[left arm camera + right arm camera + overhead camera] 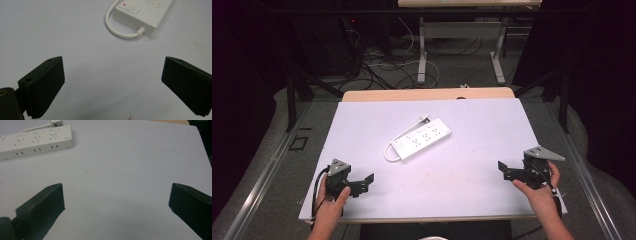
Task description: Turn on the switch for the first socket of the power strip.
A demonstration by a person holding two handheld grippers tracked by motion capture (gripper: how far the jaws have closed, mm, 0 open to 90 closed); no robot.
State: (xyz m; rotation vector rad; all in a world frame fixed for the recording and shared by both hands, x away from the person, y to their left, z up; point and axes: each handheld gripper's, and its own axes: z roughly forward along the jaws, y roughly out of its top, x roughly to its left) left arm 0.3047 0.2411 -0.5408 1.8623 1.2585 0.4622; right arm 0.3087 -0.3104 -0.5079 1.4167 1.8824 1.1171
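Mid-table lies a white power strip (421, 139); left tongs (366, 181) and right tongs (504, 170) gape wide, unobstructed.

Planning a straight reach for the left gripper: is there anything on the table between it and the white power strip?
Nothing: bare white table separates the open left gripper from the white power strip, as its own view shows.

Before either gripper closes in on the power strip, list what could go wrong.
1. The power strip lies loose on the smooth white table; a push from one side, by the left gripper or the right gripper, may slide or turn it rather than grip it.
2. Its cord curls out in a loop beside the switch end; a jaw could snag it and drag the strip.
3. The switch faces up; pressing there could toggle it.
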